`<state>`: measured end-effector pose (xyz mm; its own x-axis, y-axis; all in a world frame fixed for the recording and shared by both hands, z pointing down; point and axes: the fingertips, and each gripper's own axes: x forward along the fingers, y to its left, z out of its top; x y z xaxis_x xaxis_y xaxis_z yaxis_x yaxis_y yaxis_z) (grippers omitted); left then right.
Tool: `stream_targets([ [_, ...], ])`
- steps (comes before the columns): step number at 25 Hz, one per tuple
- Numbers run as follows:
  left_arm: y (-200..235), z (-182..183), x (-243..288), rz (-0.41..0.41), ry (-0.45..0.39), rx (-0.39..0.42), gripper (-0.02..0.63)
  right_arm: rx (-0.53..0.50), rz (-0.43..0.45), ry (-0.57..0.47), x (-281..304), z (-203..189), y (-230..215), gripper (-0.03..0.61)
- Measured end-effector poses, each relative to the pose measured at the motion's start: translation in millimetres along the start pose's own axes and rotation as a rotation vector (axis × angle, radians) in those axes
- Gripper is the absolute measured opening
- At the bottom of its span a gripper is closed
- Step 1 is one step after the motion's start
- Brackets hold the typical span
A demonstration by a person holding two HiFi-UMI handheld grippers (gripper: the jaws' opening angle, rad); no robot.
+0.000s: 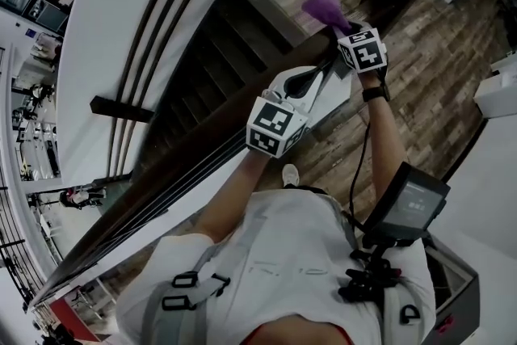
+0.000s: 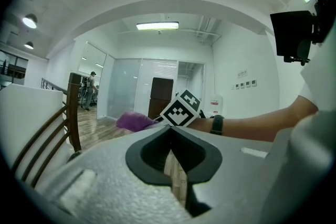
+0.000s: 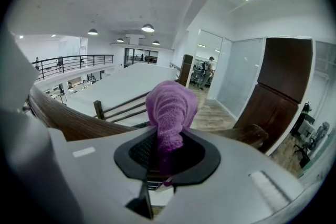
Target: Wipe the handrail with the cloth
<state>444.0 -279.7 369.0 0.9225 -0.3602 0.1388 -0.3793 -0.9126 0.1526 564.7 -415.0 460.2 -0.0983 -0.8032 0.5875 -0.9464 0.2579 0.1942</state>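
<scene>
Person at stair handrail (image 1: 161,186), purple cloth (image 3: 170,105) in right gripper (image 3: 165,150).
Dark wooden handrail runs diagonally beside the stairs (image 1: 214,52). Left gripper (image 2: 169,132) is over the rail, jaws together with nothing between. Right gripper is clamped on the knit cloth, which bunches up past the jaws near the rail's upper end. Can't tell if cloth touches rail.

Dark wooden stair treads (image 1: 214,52) upper centre, brown plank floor (image 1: 440,44) upper right, black flat screen (image 1: 408,202) lower right, head view.
</scene>
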Motion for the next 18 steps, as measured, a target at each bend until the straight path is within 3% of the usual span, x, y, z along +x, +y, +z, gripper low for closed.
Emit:
stream_targets([
  [10,-21.5,13.7,15.2,-0.018,0.015,0.007,0.000,0.074,-0.149,0.017,-0.1,-8.0,-123.0,0.072],
  [14,-7.9,8.7,4.1,0.014,0.023,0.014,0.000,0.214,-0.241,-0.011,-6.8,-13.5,-176.6,0.072],
  [18,3.3,15.2,-17.5,0.056,0.012,0.000,0.000,0.287,-0.284,-0.008,-12.5,-19.6,-208.0,0.072],
])
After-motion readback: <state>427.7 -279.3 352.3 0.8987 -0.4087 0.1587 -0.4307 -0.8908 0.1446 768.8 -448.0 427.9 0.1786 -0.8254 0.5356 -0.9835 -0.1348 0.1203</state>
